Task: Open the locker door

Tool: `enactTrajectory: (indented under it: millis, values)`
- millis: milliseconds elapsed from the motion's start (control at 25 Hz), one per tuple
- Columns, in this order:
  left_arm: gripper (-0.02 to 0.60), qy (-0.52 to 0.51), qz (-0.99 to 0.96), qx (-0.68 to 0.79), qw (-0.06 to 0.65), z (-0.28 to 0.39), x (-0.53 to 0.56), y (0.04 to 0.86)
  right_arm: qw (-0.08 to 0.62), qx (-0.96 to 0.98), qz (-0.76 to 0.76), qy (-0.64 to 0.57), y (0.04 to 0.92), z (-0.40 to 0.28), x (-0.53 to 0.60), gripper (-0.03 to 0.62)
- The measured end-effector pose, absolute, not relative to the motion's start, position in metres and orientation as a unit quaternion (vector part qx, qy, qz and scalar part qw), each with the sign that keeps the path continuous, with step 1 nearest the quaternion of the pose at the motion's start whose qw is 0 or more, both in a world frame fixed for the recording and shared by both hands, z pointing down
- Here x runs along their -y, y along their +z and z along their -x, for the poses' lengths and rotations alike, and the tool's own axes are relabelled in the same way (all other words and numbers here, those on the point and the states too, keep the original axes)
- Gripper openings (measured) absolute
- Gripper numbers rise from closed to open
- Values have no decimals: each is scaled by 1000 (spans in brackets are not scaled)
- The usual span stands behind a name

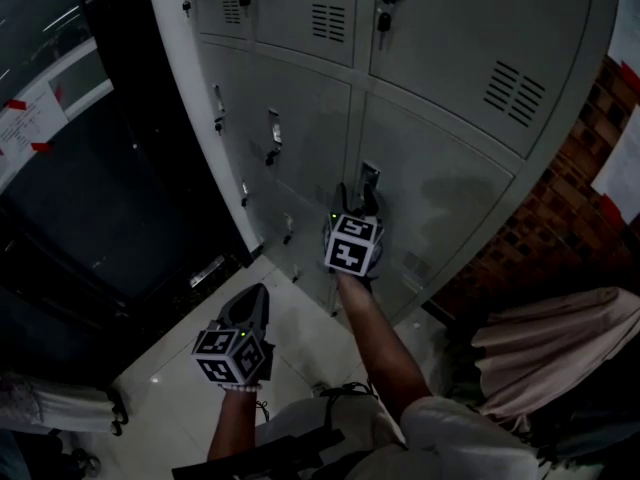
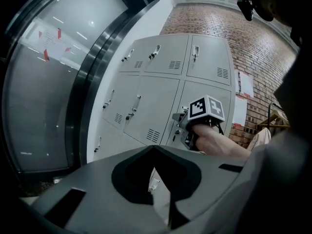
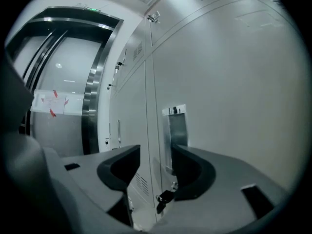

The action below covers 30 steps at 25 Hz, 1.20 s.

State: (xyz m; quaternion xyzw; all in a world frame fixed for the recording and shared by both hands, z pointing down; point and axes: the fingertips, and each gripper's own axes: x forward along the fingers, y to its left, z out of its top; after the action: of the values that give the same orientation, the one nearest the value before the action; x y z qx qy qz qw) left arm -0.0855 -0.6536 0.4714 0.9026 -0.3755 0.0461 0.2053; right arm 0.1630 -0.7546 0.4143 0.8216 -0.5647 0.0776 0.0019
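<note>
A bank of grey lockers fills the head view. The locker door (image 1: pixel 440 183) in front of me carries a recessed metal handle (image 1: pixel 369 180). My right gripper (image 1: pixel 357 208) is held up just below that handle. In the right gripper view its jaws (image 3: pixel 155 150) stand open, apart from the door (image 3: pixel 234 106). The handle (image 3: pixel 177 126) shows just beyond the right jaw, and a key (image 3: pixel 163 197) hangs in the lock below it; nothing is pinched. My left gripper (image 1: pixel 258 298) hangs lower, over the floor, with its tips together (image 2: pixel 155 147) and nothing in them.
A dark glass door with a metal frame (image 1: pixel 100 198) stands left of the lockers. A brick wall (image 1: pixel 560 198) with a white sheet (image 1: pixel 620 178) rises at the right. Neighbouring lockers have handles and keys (image 1: pixel 385 18). Pale floor tiles (image 1: pixel 180 368) lie below.
</note>
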Motion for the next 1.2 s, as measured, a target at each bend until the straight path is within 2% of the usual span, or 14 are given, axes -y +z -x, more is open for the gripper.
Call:
enactTrajectory:
  millis: [240, 480, 1200]
  values:
    - [-6, 47, -900, 379, 210, 91, 654, 476, 15, 570, -819, 65, 415, -160, 757, 213]
    - [-6, 41, -896, 385, 219, 99, 638, 477, 12, 612, -789, 55, 411, -125, 738, 204]
    - [-6, 30, -880, 416, 228, 137, 523, 480, 20, 684, -728, 45, 407, -34, 615, 190]
